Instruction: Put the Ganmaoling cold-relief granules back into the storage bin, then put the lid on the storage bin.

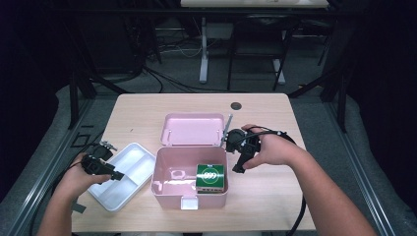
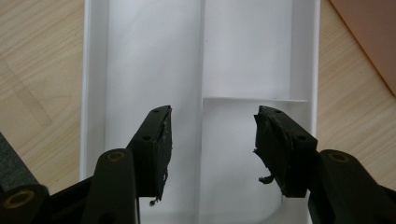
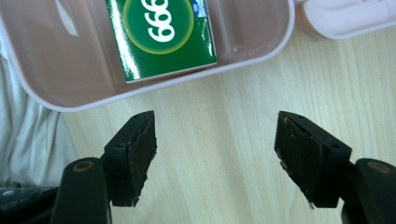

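Note:
An open pink box [image 1: 164,194] stands at the table's middle front, its lid [image 1: 192,129] lying flat behind it. In its right half lies a green packet [image 1: 211,177] with a round white logo. A white divided tray [image 1: 110,201] rests to the left of the box. My left gripper [image 1: 118,174] hovers over that tray, and its jaws [image 2: 212,140] stand open above the tray's bare compartments [image 2: 154,56]. My right gripper [image 1: 239,167] is just right of the box, open over bare wood [image 3: 215,144]. Ahead of it are the green packet [image 3: 161,32] and the box rim [image 3: 187,77].
A dark round spot [image 1: 236,105] marks the tabletop near its far edge. A thin metal rod [image 1: 228,123] sticks up beside the lid's right end. Bare wood lies to the right of the box and along the back. Desk legs and cables stand on the floor beyond.

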Demonstrator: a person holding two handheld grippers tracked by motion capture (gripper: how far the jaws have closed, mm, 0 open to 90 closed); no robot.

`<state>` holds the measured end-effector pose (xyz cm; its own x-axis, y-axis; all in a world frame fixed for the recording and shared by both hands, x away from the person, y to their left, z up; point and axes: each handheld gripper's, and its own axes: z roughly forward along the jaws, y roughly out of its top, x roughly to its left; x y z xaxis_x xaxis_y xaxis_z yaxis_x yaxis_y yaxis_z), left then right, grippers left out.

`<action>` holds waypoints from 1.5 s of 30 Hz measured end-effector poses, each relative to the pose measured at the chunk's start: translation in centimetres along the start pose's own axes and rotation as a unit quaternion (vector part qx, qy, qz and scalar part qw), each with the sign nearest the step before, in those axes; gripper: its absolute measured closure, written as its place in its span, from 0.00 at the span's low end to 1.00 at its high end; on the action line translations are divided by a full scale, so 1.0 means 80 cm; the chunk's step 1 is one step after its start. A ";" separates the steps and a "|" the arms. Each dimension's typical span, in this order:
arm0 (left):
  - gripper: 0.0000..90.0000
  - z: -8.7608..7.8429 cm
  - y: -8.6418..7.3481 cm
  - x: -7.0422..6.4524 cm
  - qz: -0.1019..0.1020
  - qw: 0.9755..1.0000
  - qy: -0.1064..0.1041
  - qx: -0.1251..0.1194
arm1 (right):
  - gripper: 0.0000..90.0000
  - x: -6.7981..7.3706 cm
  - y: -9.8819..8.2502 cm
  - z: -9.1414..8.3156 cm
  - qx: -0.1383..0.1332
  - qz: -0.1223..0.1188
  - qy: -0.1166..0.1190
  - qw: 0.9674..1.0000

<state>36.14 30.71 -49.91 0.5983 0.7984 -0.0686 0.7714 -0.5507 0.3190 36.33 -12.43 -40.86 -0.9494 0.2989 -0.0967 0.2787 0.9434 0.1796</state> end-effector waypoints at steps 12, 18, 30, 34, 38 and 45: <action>0.53 -0.002 -0.001 0.001 0.000 1.000 0.001 -0.005 | 0.37 -0.002 -0.017 0.011 -0.008 0.033 -0.010 0.999; 0.55 -0.006 -0.001 -0.001 0.001 1.000 0.001 -0.009 | 0.40 -0.011 -0.034 0.015 -0.023 0.067 -0.020 0.997; 0.58 -0.003 0.001 -0.001 -0.006 1.000 0.000 -0.004 | 0.41 -0.017 -0.057 0.034 -0.055 0.133 -0.025 0.989; 0.60 -0.002 0.003 -0.002 -0.009 1.000 -0.002 0.000 | 0.42 -0.014 -0.063 0.040 -0.067 0.151 -0.031 0.986; 0.60 -0.001 0.002 -0.002 -0.015 1.000 0.001 0.004 | 0.44 -0.015 -0.069 0.050 -0.068 0.175 -0.033 0.982; 0.64 0.003 0.010 -0.004 -0.007 1.000 0.007 0.023 | 0.42 -0.012 -0.080 0.056 -0.101 0.214 -0.029 0.971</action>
<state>36.61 29.98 -49.85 0.5851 0.8088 -0.0595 0.7887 -0.5504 0.2738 36.12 -18.09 -46.27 -0.7416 0.6703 -0.0256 0.6059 0.6858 0.4032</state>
